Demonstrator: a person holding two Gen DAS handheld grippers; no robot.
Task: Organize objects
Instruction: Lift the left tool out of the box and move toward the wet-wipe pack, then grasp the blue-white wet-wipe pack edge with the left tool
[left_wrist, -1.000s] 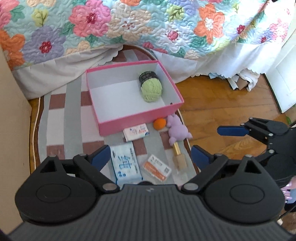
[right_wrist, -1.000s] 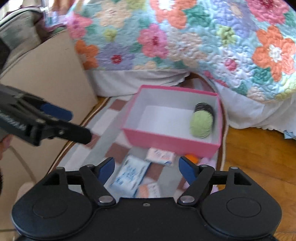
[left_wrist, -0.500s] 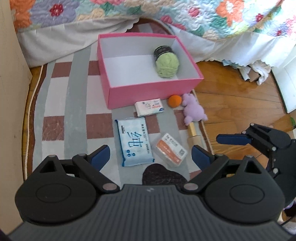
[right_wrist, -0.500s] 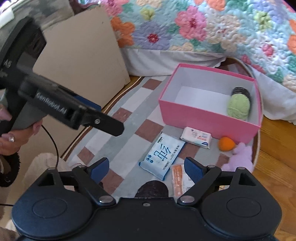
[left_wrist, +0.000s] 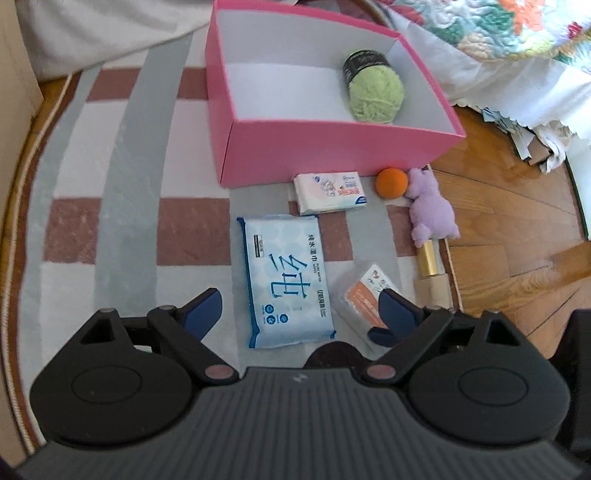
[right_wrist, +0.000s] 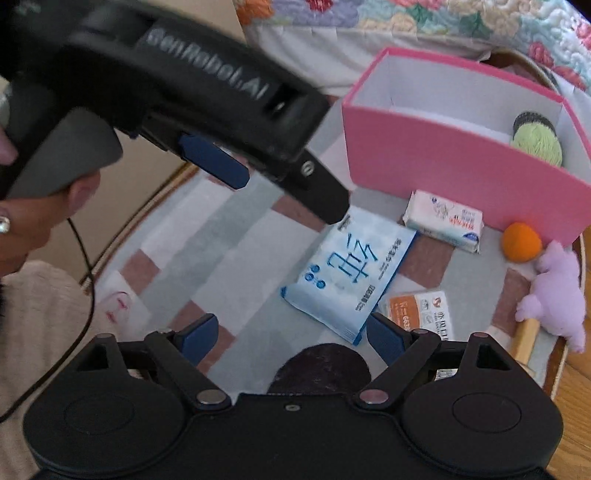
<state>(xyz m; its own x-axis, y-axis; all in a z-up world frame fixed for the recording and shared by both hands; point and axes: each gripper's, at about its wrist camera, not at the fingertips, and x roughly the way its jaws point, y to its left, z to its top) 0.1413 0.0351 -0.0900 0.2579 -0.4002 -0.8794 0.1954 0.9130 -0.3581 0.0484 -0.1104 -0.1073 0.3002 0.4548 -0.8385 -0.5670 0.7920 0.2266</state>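
Observation:
A pink box (left_wrist: 332, 147) (right_wrist: 443, 170) on the rug holds a green yarn ball (left_wrist: 376, 92) (right_wrist: 537, 144). In front of it lie a blue wipes pack (left_wrist: 284, 280) (right_wrist: 351, 273), a small tissue pack (left_wrist: 328, 192), an orange ball (left_wrist: 391, 182), a purple plush (left_wrist: 430, 214), an orange-white packet (left_wrist: 365, 291) and a gold-capped bottle (left_wrist: 428, 258). My left gripper (left_wrist: 297, 301) hangs low over the wipes pack. Its jaws are closing but stand clear of the pack's sides. My right gripper (right_wrist: 291, 321) is open over the rug, beside the pack's near corner.
A striped rug (left_wrist: 110, 184) lies beside a bed with a floral quilt (left_wrist: 498, 29). Wooden floor (left_wrist: 517, 221) runs to the right. A beige panel (right_wrist: 147, 184) stands on the left. A person's hand (right_wrist: 48, 221) holds the left tool. A dark patch (right_wrist: 321, 365) marks the rug's near edge.
Both grippers have come down toward the rug, so the box and loose items look larger. The left gripper now sits over the wipes pack and fills the right view's upper left.

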